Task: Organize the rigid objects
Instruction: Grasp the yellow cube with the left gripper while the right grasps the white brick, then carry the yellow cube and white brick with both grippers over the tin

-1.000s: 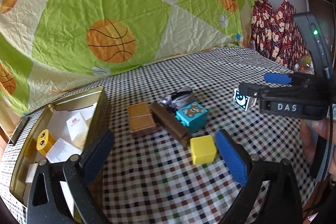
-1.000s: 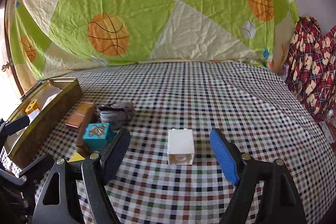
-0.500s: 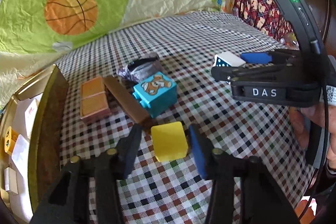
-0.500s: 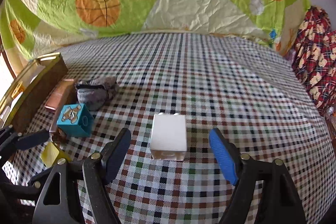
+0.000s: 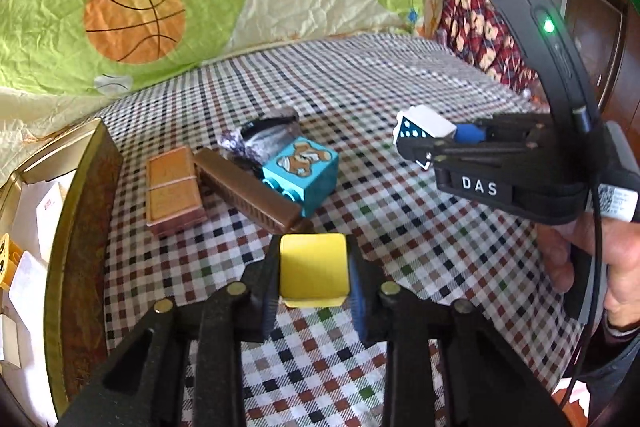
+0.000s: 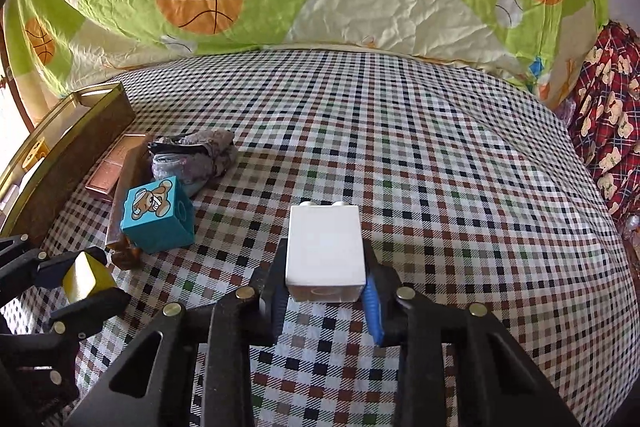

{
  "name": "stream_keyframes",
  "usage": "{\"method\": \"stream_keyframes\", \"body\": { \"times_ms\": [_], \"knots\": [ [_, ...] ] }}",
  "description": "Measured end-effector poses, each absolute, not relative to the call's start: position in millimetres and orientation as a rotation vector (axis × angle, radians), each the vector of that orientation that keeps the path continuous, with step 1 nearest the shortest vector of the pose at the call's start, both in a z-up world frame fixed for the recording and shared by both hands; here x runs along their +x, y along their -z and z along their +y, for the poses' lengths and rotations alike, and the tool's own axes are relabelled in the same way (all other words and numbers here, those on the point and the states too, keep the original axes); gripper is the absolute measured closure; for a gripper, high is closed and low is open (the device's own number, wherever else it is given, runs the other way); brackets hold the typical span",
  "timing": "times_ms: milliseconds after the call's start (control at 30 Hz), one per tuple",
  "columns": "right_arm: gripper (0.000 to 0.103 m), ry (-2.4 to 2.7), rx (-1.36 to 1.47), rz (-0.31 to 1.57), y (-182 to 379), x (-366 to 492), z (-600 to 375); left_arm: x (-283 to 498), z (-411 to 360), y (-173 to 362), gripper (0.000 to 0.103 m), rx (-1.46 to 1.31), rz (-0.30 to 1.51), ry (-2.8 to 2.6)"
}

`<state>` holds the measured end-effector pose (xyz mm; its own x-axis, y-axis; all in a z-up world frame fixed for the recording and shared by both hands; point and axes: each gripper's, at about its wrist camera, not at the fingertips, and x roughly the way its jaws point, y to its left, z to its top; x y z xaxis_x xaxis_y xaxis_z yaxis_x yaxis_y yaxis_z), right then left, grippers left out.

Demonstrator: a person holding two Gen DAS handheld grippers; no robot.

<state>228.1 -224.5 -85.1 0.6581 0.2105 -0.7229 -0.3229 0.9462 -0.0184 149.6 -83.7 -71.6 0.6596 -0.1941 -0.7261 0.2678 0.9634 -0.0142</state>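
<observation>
A yellow block (image 5: 313, 269) sits on the checked cloth between the blue pads of my left gripper (image 5: 313, 281), whose jaws are closing and press both its sides. In the right wrist view the same yellow block (image 6: 86, 277) shows at the lower left. My right gripper (image 6: 326, 287) is shut on a white studded block (image 6: 325, 249), seen from the left wrist as a white block (image 5: 424, 123) with a dotted blue face. A teal bear block (image 5: 302, 173) lies just beyond the yellow one.
An open gold tin box (image 5: 86, 227) with small items stands at the left. Near it lie a copper compact (image 5: 172, 191), a brown bar (image 5: 246, 191) and a grey cloth pouch (image 6: 192, 155). A hand (image 5: 580, 251) holds the right gripper. A basketball-print quilt rises behind.
Both grippers came forward and down and closed: the left around the yellow block, the right around the white block. The other objects stayed put.
</observation>
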Motion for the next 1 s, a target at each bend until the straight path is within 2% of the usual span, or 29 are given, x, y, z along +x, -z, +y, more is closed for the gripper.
{"method": "stream_keyframes", "body": {
  "times_ms": [1000],
  "knots": [
    [0.069,-0.318,-0.066,0.547,50,185,-214,118,-46,40,0.075,-0.020,0.519,0.117]
  ]
}}
